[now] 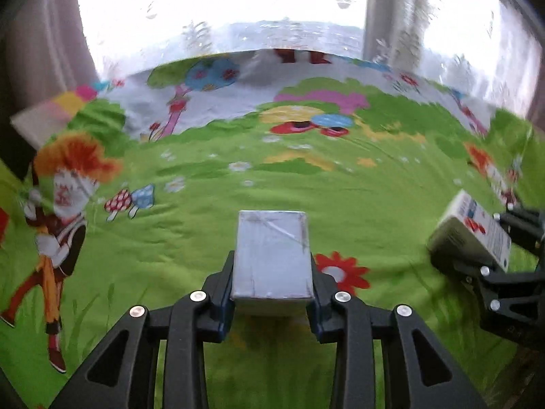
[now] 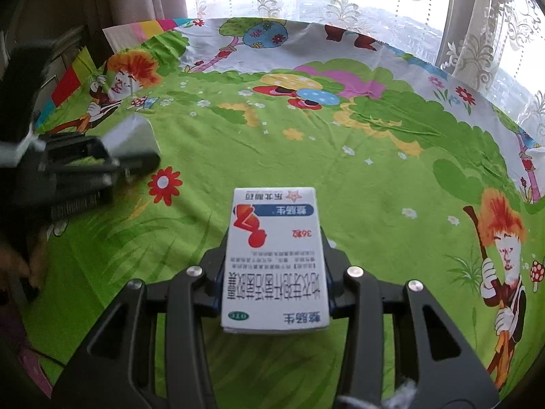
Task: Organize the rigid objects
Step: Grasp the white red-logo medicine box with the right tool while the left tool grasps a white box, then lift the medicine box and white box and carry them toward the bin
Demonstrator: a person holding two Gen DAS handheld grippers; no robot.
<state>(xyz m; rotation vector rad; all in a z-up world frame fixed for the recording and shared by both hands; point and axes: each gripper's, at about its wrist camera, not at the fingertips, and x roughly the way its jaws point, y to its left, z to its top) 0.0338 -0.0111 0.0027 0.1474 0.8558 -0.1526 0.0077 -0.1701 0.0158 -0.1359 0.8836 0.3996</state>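
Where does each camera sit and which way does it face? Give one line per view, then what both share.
Left wrist: rides the left gripper, looking down its fingers at the plain grey box it clamps; the right gripper shows at the right edge.
Right wrist: rides the right gripper, clamped on the white medicine box; the left gripper shows at left.
Shared: the cartoon bedsheet, lace curtain, both boxes, both grippers.

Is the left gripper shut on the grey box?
Shut on it: the left gripper has both fingers pressed against the grey box.
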